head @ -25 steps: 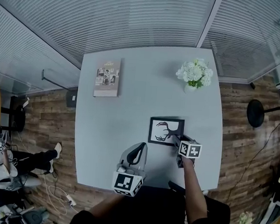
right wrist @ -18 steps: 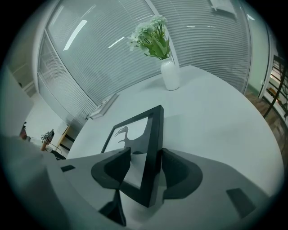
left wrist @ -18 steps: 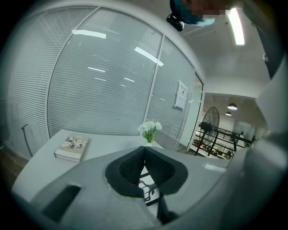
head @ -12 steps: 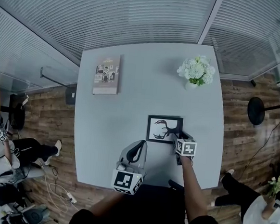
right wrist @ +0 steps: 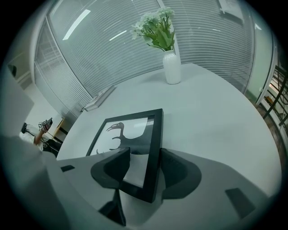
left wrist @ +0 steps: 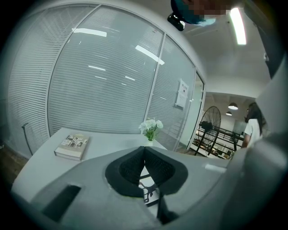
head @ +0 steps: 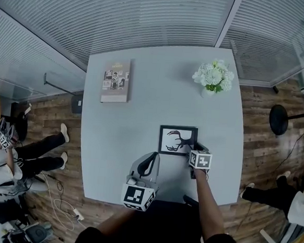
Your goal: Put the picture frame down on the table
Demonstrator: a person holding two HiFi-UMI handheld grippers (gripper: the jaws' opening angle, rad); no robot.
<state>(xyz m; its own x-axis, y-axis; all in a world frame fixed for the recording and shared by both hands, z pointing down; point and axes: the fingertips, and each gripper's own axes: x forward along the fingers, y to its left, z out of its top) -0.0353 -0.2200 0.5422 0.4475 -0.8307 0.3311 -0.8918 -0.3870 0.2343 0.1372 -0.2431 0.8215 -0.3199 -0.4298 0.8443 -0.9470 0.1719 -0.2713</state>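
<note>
1. While your right gripper (right wrist: 145,155) tilts down over the table (head: 143,102), its fingers stand wide apart. They have just been opening, and neither pad presses on anything.
2. You have the right-hand bar of the picture frame (head: 178,140) between those fingers. One finger sits over the glass and the other just outside the frame's outer side, with a slim gap showing there.
3. Your picture frame lies flat on the table, right of the middle. It is nearer the near edge than the far edge and in from the right edge. It has a black border around a dark silhouette on white.
4. Your left gripper (head: 151,158) hovers over the table by the near edge, just left of the picture frame and apart from it. Its fingers meet at the tips with nothing between them.
5. You can see a book (head: 116,82) lying flat near the far left corner.
6. You also have a white vase of flowers (head: 213,78) standing upright near the far right corner, well apart from the picture frame.
</note>
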